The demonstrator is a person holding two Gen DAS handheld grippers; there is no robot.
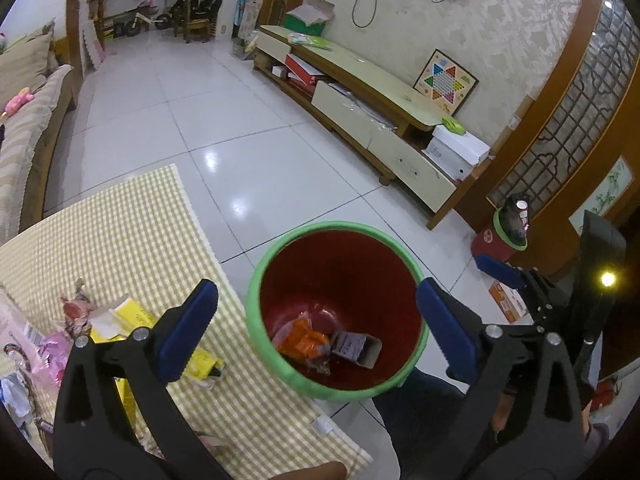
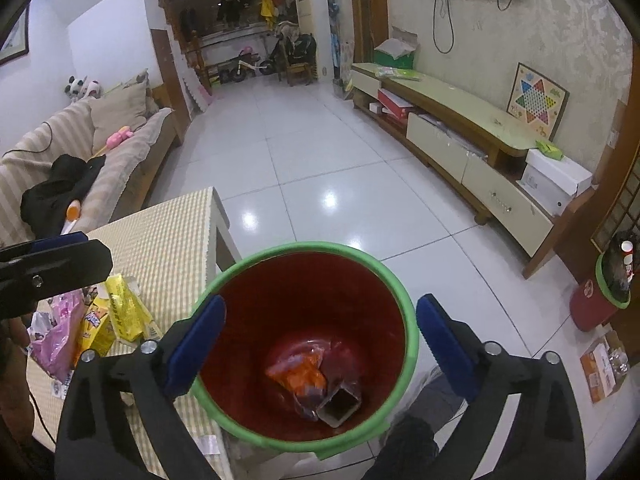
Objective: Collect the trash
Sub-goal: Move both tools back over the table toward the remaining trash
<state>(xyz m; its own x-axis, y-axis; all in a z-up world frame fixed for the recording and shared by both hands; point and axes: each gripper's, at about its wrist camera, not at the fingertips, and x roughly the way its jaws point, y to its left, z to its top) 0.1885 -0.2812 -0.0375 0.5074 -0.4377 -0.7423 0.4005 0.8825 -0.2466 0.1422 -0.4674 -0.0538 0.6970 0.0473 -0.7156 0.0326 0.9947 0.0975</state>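
left gripper point(image 1: 318, 320) spread wide, nothing between pads | right gripper point(image 2: 320, 344) likewise spread, empty | orange crinkled wrapper point(image 2: 298, 376) and small purple carton point(image 1: 354, 348) at bottom of green-rimmed red bin point(image 2: 412, 344) beside checked-cloth table point(image 1: 132, 236)

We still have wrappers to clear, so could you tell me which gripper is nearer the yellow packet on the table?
Left. The left gripper hangs right beside the yellow packet; the right gripper is over the bin, farther away.

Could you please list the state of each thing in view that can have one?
Left claw: open, empty.
Right claw: open, empty.
Red bin: upright, uncovered, nearly empty.
Orange wrapper: crumpled, at bin bottom.
Small carton: open-ended, in bin.
Yellow packet: torn open, on table.
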